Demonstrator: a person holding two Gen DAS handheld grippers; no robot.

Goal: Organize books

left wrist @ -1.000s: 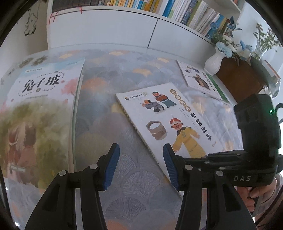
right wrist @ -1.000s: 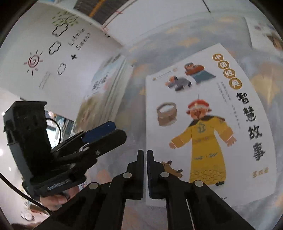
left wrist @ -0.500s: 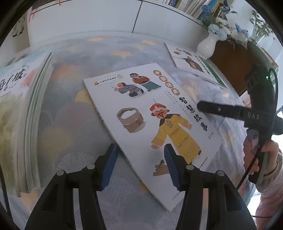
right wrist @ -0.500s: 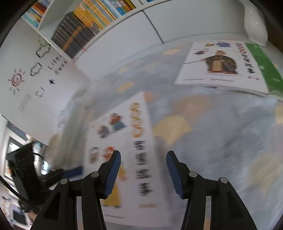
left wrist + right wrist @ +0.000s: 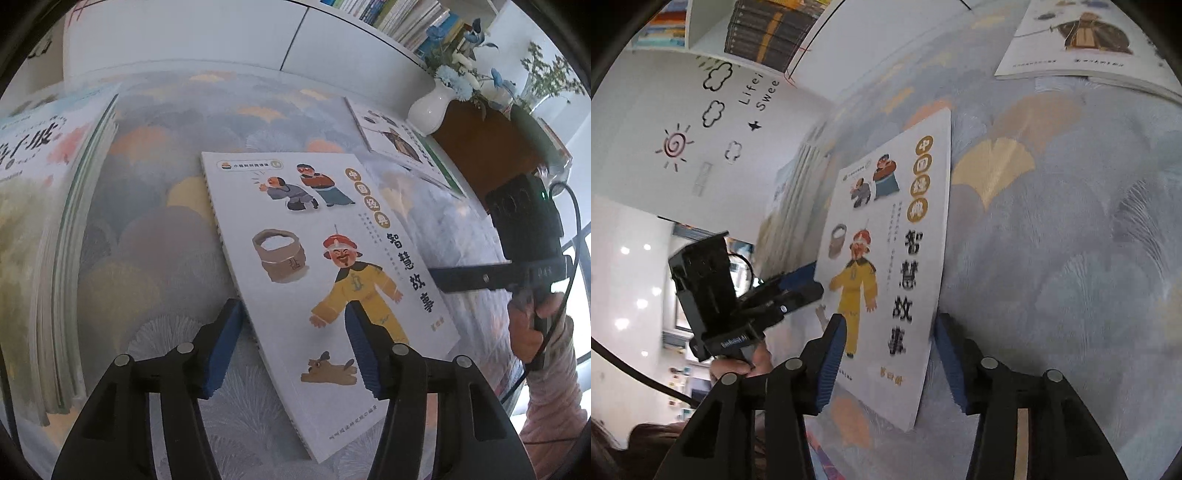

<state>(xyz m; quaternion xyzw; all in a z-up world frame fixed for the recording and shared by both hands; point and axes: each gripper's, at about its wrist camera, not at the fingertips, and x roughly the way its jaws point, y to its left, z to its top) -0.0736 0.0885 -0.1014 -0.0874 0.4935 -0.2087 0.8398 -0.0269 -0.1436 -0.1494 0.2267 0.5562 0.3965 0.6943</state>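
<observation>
Plainly, the left gripper (image 5: 293, 347) has its blue-padded fingers spread wide, grasping nothing, poised over the near left corner of the white picture book (image 5: 325, 280) that lies flat on the patterned tablecloth (image 5: 155, 236). To the right, the right gripper (image 5: 890, 354) is likewise spread and empty, straddling that book's right edge. Left of the book a stack of books (image 5: 40, 229) sits with page edges facing it, well apart. Far right lies a second picture book (image 5: 402, 140), near a white vase (image 5: 430, 107) of blue flowers beside a brown box (image 5: 491, 147).
</observation>
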